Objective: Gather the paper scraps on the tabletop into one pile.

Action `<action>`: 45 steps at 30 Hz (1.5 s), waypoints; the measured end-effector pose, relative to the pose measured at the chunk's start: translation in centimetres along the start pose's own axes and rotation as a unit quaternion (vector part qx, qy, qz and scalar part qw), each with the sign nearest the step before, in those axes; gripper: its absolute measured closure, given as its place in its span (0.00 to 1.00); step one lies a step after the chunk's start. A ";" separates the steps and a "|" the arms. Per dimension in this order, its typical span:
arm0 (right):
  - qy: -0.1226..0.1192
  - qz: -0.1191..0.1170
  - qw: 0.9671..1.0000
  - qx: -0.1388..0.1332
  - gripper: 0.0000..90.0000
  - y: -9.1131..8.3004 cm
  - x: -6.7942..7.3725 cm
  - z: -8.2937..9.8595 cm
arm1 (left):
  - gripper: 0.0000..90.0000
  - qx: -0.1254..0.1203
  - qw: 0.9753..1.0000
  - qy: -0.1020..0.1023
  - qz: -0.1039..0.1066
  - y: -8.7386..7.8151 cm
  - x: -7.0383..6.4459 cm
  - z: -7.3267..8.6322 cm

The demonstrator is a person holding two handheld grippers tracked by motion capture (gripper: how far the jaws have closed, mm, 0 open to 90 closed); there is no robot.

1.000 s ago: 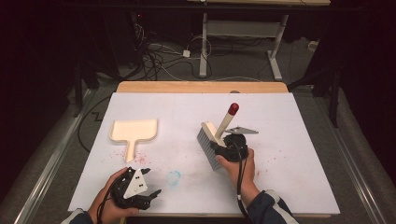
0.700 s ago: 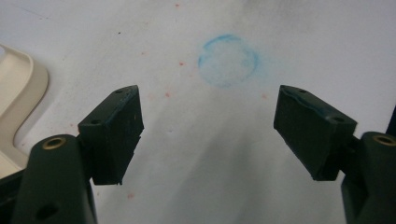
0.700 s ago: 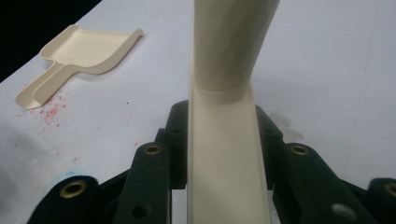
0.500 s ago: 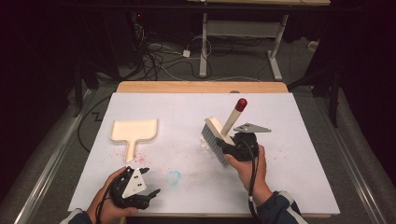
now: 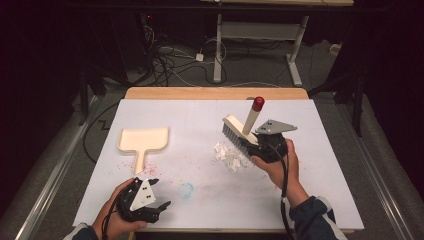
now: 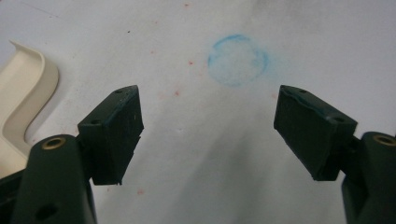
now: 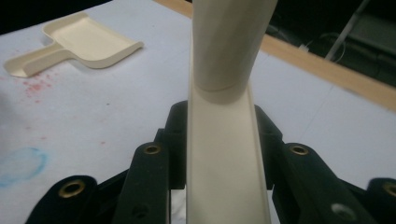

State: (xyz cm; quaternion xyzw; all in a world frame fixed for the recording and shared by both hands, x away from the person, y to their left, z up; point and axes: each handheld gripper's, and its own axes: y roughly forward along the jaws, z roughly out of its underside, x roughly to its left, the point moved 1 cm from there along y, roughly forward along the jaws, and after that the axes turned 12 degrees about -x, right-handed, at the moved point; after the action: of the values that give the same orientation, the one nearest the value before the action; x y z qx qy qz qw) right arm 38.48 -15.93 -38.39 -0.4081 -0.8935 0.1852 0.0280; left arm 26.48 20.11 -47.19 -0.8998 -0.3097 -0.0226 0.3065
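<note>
A cream hand brush (image 5: 239,133) with grey bristles and a red-tipped handle is gripped by my right gripper (image 5: 266,145), right of the table's centre. In the right gripper view the jaws are shut on the brush (image 7: 226,154) and its handle rises straight ahead. A small heap of white paper scraps (image 5: 227,155) lies just left of the bristles. A cream dustpan (image 5: 143,141) lies flat at the left, its handle toward me. My left gripper (image 5: 152,194) rests open near the front edge, and nothing lies between the left gripper (image 6: 208,135)'s jaws.
The table (image 5: 320,150) is covered in white paper with red specks near the dustpan handle and a faint blue ring (image 5: 185,190). The same blue ring (image 6: 237,59) lies ahead of the left jaws. Beyond the wooden far edge (image 5: 215,93) are cables and a desk frame on the floor.
My right gripper has carried the brush to the right and slightly away, which uncovered the white scraps beside the bristles. The left gripper has stayed in place.
</note>
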 end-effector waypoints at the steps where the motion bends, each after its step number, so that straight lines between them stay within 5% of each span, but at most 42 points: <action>1: -0.009 -0.006 1.000 -0.002 0.75 0.3 -0.4 -0.1 | 0.25 0.000 1.000 0.000 0.000 0.0 0.0 0.0; 12: -0.098 -0.026 0.995 0.018 0.75 7.1 -3.9 0.7 | 0.25 0.004 1.000 -0.005 0.002 0.3 0.0 0.2; 21: -0.127 -0.054 0.990 0.041 0.75 10.5 -3.2 2.3 | 0.25 0.010 1.000 -0.006 0.008 0.4 0.0 0.5; 25: -0.132 -0.082 0.987 0.041 0.75 10.1 -2.8 2.8 | 0.25 0.014 1.000 -0.005 0.007 0.4 -0.1 0.6; 30: -0.171 -0.127 0.976 0.039 0.75 8.8 -2.1 3.8 | 0.25 0.020 1.000 0.000 0.010 0.5 -0.4 0.6; 36: -0.188 -0.169 0.967 0.035 0.74 6.5 -2.2 5.0 | 0.25 0.027 1.000 0.001 0.015 0.7 -0.5 0.6; 40: -0.181 -0.190 0.965 0.023 0.74 5.0 -2.7 5.5 | 0.25 0.029 0.999 0.001 0.018 0.9 -0.6 0.6; 45: -0.186 -0.188 0.964 0.022 0.75 4.1 -2.9 5.7 | 0.25 0.031 0.999 0.005 0.020 0.9 -0.6 0.5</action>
State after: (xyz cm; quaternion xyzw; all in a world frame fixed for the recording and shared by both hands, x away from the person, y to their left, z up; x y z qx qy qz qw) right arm 42.18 -17.38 -44.84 -0.1904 -0.9394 0.2690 -0.0948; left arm 26.42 19.48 -48.27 -0.8959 -0.2905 -0.0113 0.3359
